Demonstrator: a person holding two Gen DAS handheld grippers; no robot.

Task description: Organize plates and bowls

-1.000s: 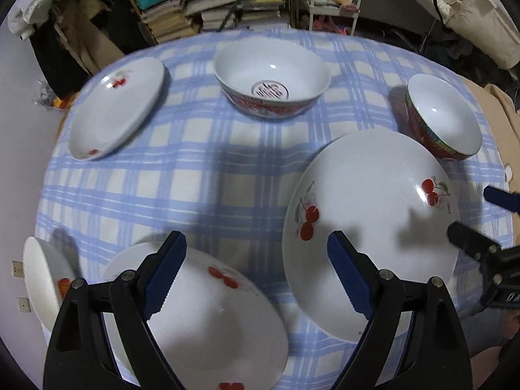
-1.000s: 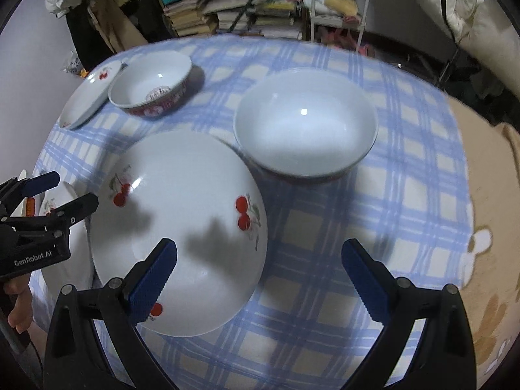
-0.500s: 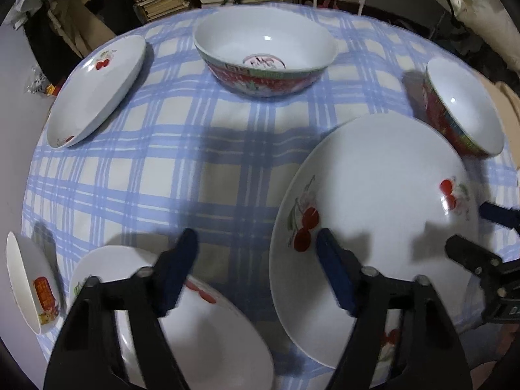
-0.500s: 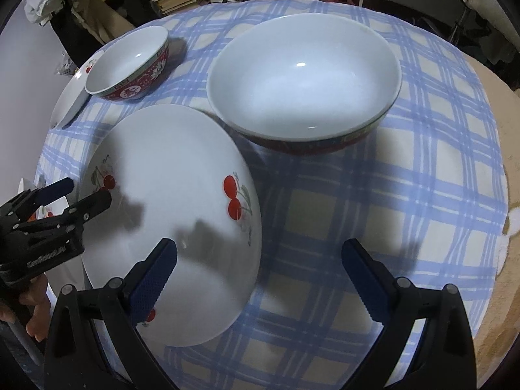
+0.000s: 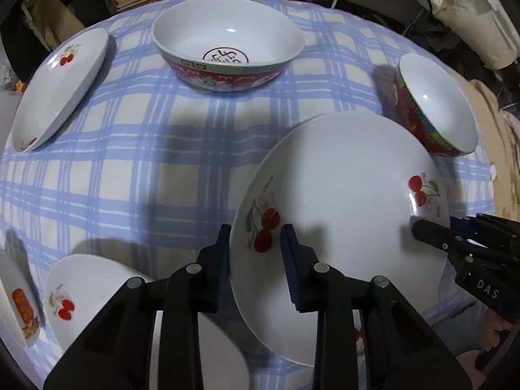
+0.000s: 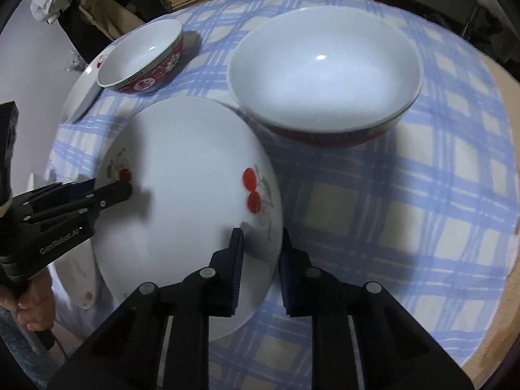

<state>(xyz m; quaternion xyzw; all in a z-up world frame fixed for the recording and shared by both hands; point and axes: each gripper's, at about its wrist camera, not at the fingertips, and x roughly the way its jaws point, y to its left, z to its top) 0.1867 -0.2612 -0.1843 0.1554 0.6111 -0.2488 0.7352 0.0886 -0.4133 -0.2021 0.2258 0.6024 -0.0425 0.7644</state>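
Observation:
A large white plate with cherry prints (image 5: 341, 195) (image 6: 182, 178) lies on the blue-checked tablecloth (image 5: 146, 162). My left gripper (image 5: 256, 260) points steeply down over the plate's left rim, one finger outside and one over the inside. Its jaws are closing and the pads meet the rim. My right gripper (image 6: 260, 260) straddles the opposite rim the same way, jaws closing onto it. Each gripper shows in the other's view: the left gripper (image 6: 107, 188) and the right gripper (image 5: 435, 227).
A red bowl with a seal mark (image 5: 227, 42) stands at the back and another red bowl (image 5: 435, 113) (image 6: 325, 74) touches the plate's far edge. A cherry plate (image 5: 61, 87) lies far left, another (image 5: 97, 295) near my left gripper, and a small bowl (image 5: 16, 295) at the edge.
Both grippers have sunk toward the large plate and tipped further down. Their jaws went from wide open to narrow, now clasping the plate's rim on opposite sides.

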